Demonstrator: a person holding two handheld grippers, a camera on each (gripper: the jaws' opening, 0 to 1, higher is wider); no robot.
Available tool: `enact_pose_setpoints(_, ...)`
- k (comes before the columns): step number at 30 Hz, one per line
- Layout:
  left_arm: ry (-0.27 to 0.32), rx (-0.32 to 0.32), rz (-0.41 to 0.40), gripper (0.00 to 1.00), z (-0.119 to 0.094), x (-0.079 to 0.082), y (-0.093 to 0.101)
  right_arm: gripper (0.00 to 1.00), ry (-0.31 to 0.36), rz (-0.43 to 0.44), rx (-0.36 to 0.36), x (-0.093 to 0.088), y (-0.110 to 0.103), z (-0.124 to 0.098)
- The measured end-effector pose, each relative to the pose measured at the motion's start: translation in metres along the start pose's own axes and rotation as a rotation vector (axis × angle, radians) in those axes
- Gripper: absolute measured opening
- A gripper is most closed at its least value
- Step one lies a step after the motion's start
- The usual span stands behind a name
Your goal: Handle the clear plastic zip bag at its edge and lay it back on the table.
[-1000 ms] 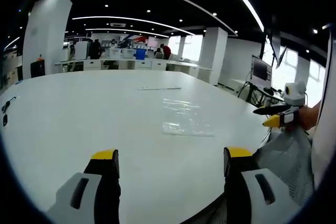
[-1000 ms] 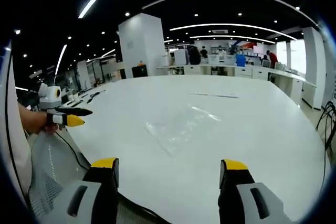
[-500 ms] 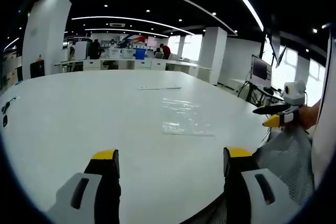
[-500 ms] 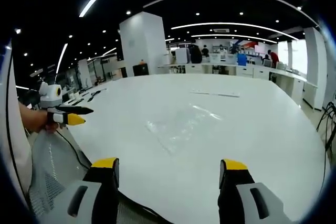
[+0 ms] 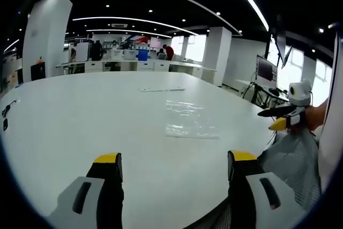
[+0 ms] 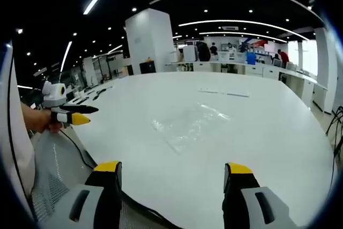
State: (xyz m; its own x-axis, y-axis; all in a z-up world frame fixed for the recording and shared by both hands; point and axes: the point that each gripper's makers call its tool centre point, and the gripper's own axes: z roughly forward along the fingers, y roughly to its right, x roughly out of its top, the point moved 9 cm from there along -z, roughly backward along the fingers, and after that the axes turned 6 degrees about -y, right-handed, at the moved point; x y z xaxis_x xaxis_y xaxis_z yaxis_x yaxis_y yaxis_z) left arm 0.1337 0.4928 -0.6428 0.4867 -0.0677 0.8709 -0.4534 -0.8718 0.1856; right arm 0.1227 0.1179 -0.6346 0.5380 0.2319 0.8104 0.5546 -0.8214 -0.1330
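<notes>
Zip bag (image 5: 187, 119): lies flat on white table (image 5: 80, 111) in left gripper view, ahead of left gripper (image 5: 169, 167) and a little to the right of its centre line, well apart from the tips. Long axis runs away from the camera, near short edge facing the jaws. Jaws stand wide apart with nothing between them. Right gripper (image 5: 278, 119) enters from the right, held in a hand past the table edge, above grey mesh (image 5: 289, 156); cannot tell from this side whether its jaws are parted. Farther off on the table, a thin strip (image 5: 162, 89); beyond, open-plan office with white pillars, desks, ceiling light lines.

Right gripper view: bag (image 6: 190, 127) ahead of right gripper (image 6: 171, 167), near its centre line, long axis slanting away to the right, a corner nearest. Jaws parted, empty. Left gripper (image 6: 72, 116) off to the left, over the table's rim. Neither claw clearly nearer; both well short of the bag. Probably a reach forward and down to the near edge comes next.
</notes>
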Motion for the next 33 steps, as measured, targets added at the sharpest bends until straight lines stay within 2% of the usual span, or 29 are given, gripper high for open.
enact_pose_setpoints(9, 0.001, -0.002, 0.006, 0.80, -0.001, 0.004, 0.008, 0.76, -0.035, -0.046, 0.024, 0.004, -0.001, 0.004)
enact_pose_setpoints(33, 0.001, -0.011, -0.003, 0.78, -0.003, 0.010, 0.015, 0.71, -0.091, -0.218, 0.092, 0.039, -0.002, 0.037)
